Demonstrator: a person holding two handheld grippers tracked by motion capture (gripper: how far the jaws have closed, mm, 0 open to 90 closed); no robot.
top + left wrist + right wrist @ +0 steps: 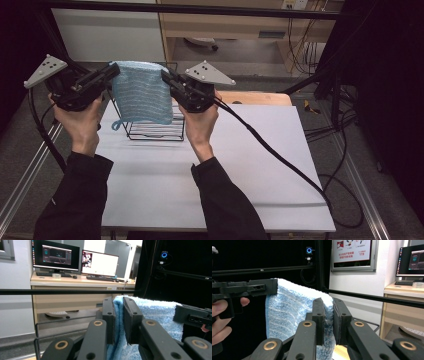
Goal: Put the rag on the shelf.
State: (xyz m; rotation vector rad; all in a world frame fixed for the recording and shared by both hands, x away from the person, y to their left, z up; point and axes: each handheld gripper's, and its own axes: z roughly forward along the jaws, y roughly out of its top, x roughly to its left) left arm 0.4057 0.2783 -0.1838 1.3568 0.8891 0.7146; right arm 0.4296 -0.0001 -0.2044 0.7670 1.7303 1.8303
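Blue striped terry-cloth towel (pixel 141 92) hung stretched between the 2 grippers, held up above the black wire rack (pixel 156 129) on the white worktop (pixel 210 185). The left gripper (pixel 111 72) was clenched on the towel's upper left corner, its black jaws pressed against the fabric in the left gripper view. The right gripper (pixel 167 77) pinched the upper right corner the same way. A small loop of the towel dangled at its lower left.

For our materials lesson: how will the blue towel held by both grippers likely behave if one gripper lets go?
The blue towel hangs limp between the left gripper and right gripper, so it is probably floppy and would swing down. Its fluffy pile suggests it is light and grippy, not fragile.
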